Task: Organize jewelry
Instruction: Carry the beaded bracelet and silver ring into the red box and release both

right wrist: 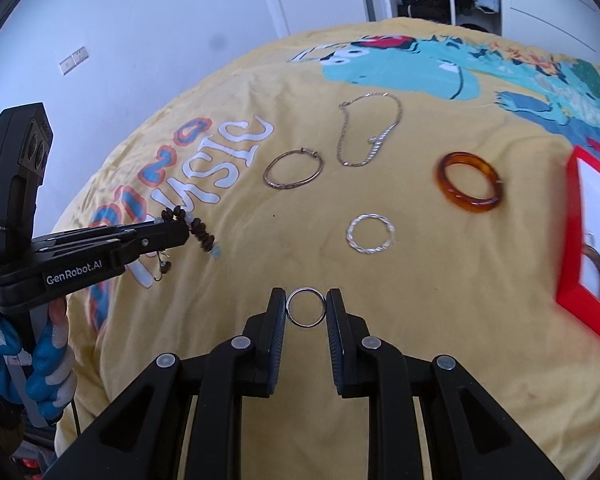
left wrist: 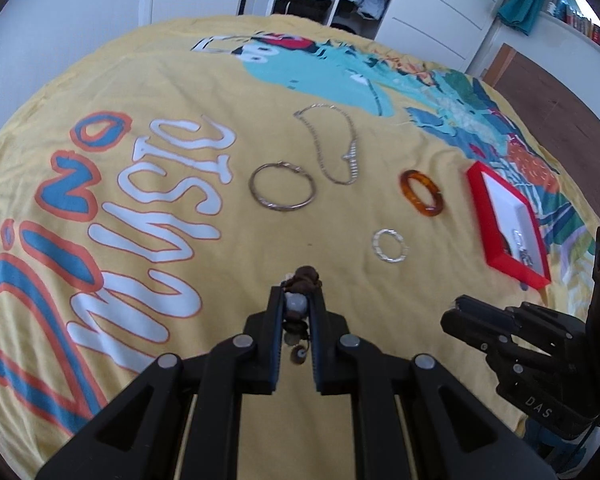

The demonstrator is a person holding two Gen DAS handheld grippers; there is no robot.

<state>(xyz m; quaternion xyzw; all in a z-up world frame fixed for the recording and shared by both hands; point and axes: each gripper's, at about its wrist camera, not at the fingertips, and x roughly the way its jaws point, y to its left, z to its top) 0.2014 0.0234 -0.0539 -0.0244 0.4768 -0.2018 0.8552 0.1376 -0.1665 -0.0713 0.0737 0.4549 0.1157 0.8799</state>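
A light, limp beaded bracelet is clamped at 1 bead by the left gripper, while a stiff, slippery ring is pinched across its rim by the right gripper, the red box lying at 2 o'clock.

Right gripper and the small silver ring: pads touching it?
Touching. In the right wrist view the silver ring sits between the right gripper fingers, its rim meeting both inner pads with no visible gap on either side.

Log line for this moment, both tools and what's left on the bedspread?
left tool: shut on beaded bracelet | right tool: shut on silver ring | loose: amber bangle, twisted silver ring, thin bangle, chain | red box: open
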